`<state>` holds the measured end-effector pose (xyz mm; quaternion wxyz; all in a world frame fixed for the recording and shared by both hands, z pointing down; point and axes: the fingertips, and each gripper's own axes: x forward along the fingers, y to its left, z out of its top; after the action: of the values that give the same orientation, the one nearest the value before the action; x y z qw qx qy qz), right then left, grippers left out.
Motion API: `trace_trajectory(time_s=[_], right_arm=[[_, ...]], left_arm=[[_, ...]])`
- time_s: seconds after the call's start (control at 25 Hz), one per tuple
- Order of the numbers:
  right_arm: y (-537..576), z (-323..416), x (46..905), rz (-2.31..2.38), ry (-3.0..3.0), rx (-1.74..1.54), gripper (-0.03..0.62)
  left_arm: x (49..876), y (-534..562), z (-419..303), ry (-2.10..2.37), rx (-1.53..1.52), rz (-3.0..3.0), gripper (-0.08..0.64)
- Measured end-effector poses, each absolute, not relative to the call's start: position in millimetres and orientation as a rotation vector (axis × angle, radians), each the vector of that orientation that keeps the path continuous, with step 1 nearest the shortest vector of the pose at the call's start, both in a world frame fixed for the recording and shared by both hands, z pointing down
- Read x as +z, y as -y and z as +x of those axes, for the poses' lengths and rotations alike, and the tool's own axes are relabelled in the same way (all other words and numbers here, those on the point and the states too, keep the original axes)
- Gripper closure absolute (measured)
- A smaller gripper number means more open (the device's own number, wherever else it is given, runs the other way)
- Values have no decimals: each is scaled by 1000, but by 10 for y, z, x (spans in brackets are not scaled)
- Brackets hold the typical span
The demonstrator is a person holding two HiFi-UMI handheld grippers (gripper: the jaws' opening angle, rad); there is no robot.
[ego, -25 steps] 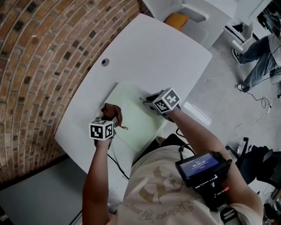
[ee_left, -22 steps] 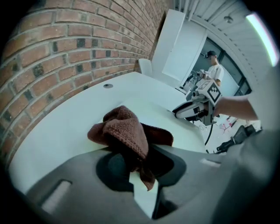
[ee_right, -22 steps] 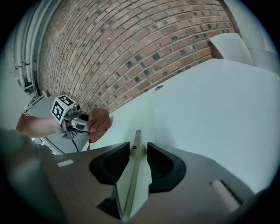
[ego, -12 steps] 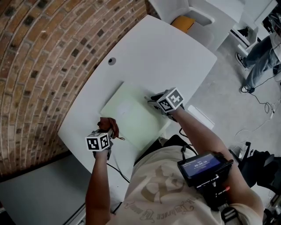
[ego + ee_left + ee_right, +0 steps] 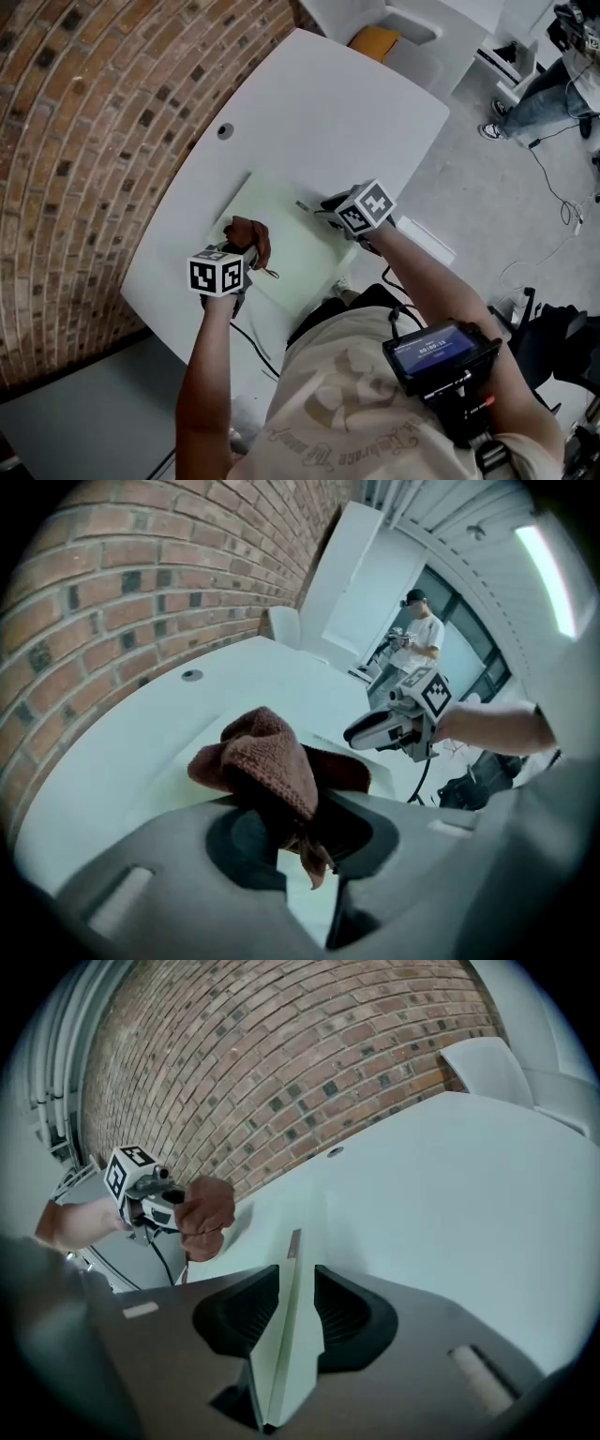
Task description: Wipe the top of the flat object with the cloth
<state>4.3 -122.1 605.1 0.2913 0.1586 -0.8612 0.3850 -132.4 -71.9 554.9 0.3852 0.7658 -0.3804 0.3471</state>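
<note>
Our left gripper squeezes a brown cloth. The cloth is bunched up over the left side of the pale green board, and we cannot tell if it touches. Our right gripper has just been closing, and the board's thin right edge sits pinched between its jaws.

If that pinch slips when we rub, the board could slide or bend. The cloth could drop, since only a bit of it is held.

The cloth looks knitted, soft and bumpy. The board is thin, flat and smooth. It lies on a smooth white table with round corners, next to a rough brick wall.

Office-like room, brick wall, white table, white chair
</note>
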Motion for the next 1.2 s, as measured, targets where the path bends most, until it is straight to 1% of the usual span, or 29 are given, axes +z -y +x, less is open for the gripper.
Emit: trace_trajectory(time_s=[0.36,0.52,0.68,1.2], right_arm=[[1047,325,5976,520,2310,1075,465],[947,407,5906,548,2330,1093,469],[840,482,5853,579,2335,1087,472],[560,358,5591,608,2337,1025,477]], left_arm=[[5753,1397,-290,746,1070,2105,479],[5907,1375,-162,725,1117,2086,479],[5922,1188,-294,745,1115,2055,479],[5872,200,-1341,989,955,1916,479]])
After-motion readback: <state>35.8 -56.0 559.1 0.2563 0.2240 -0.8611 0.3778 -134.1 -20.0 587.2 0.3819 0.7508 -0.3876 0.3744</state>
